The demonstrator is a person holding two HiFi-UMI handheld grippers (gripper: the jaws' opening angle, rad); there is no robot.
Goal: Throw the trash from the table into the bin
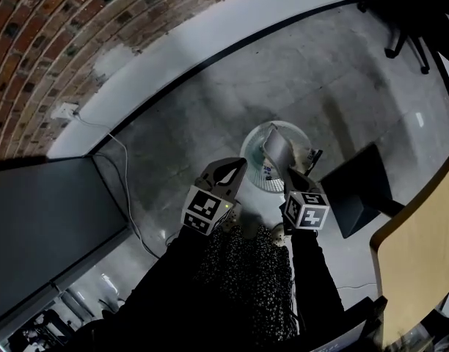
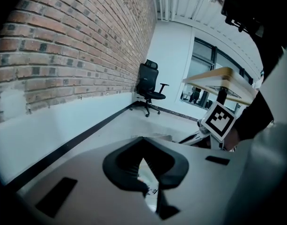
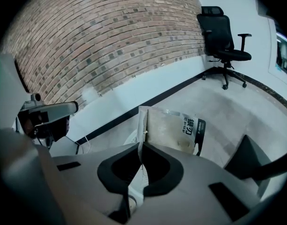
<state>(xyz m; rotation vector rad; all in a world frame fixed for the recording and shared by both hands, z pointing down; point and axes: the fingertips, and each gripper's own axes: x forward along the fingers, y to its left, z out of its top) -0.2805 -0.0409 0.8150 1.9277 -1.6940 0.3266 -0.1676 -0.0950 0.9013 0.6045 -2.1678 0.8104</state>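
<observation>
A round white bin stands on the grey floor below me. My right gripper is shut on a flat grey pouch with black print, which hangs over the bin's mouth. In the right gripper view the pouch stands up from between the closed jaws of the right gripper, with a bit of the bin's rim behind it. My left gripper hovers just left of the bin. Its jaws meet at the tips in the left gripper view, with nothing between them.
A brick wall with a white base runs along the back, with a socket and cable. A dark tabletop lies at left and a wooden one at right. A black slab lies beside the bin. An office chair stands far off.
</observation>
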